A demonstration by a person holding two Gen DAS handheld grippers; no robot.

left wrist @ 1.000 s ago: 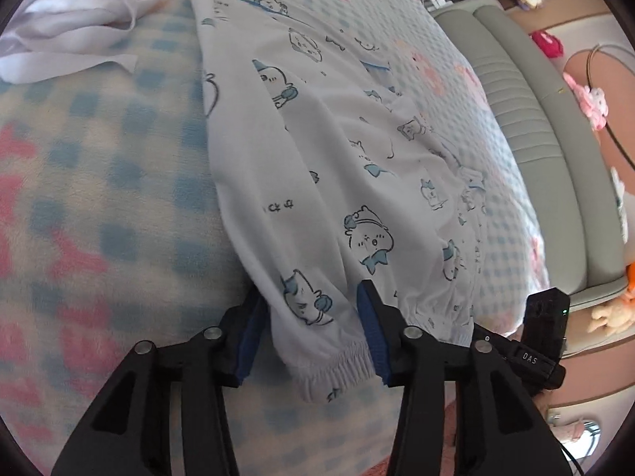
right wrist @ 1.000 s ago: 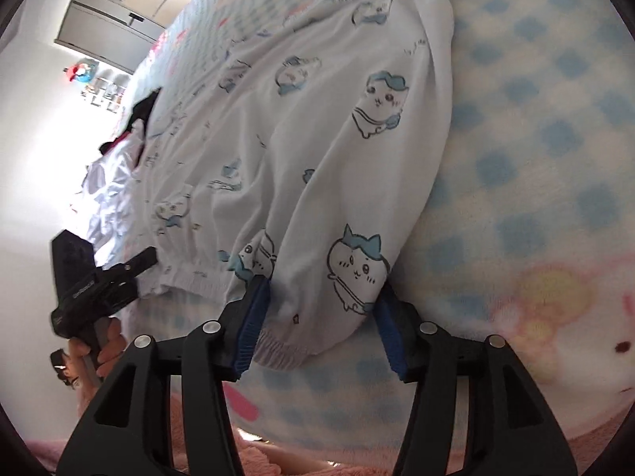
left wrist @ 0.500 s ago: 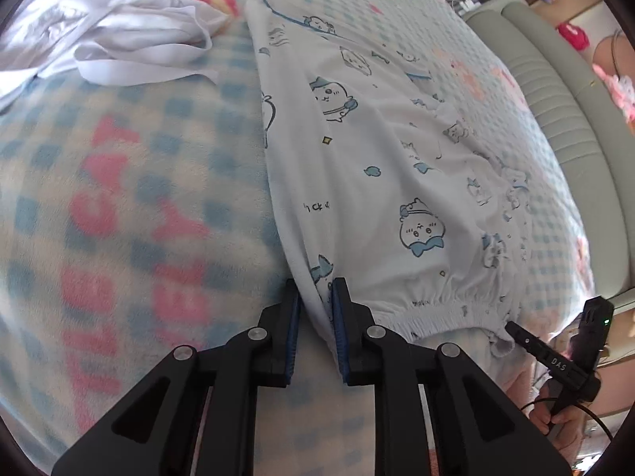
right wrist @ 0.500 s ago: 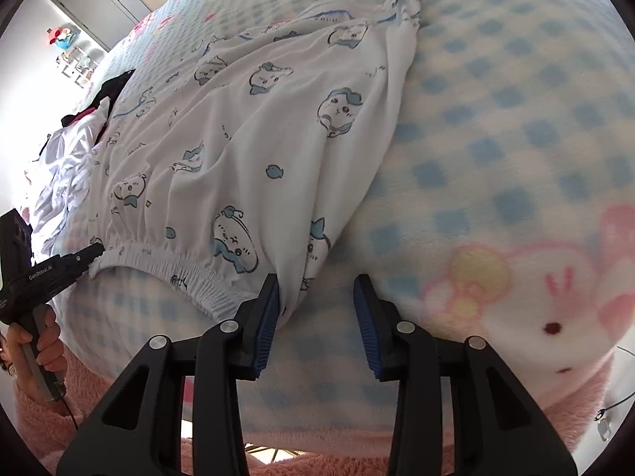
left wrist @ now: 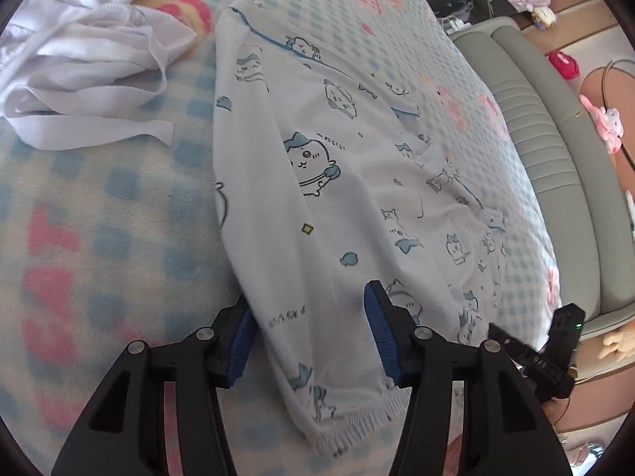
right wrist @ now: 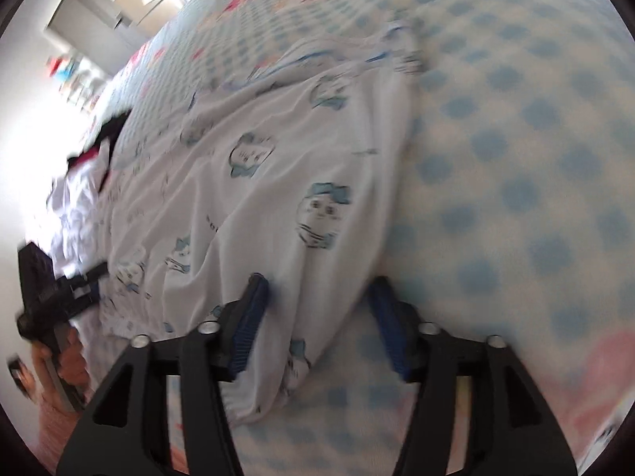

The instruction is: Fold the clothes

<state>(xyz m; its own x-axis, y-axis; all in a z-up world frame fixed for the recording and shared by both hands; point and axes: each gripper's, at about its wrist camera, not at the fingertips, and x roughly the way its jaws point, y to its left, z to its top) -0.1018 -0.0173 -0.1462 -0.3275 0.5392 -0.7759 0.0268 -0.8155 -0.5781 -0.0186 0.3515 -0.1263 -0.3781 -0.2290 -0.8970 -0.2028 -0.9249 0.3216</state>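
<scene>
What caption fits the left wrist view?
Open left gripper straddling the elastic hem of cartoon-print pyjama bottoms laid on a checked blanket.

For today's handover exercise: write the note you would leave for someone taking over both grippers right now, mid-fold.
Left gripper: open, straddling one elastic-hem corner of the printed pyjama garment, not clamped.
Right gripper: open, straddling the other hem corner; view blurred.
The garment lies spread on the checked blanket; a crumpled white garment lies beyond it.
Done: garment laid out, no fold visible.
Left: clamp both corners, fold, then probably the white one.
</scene>
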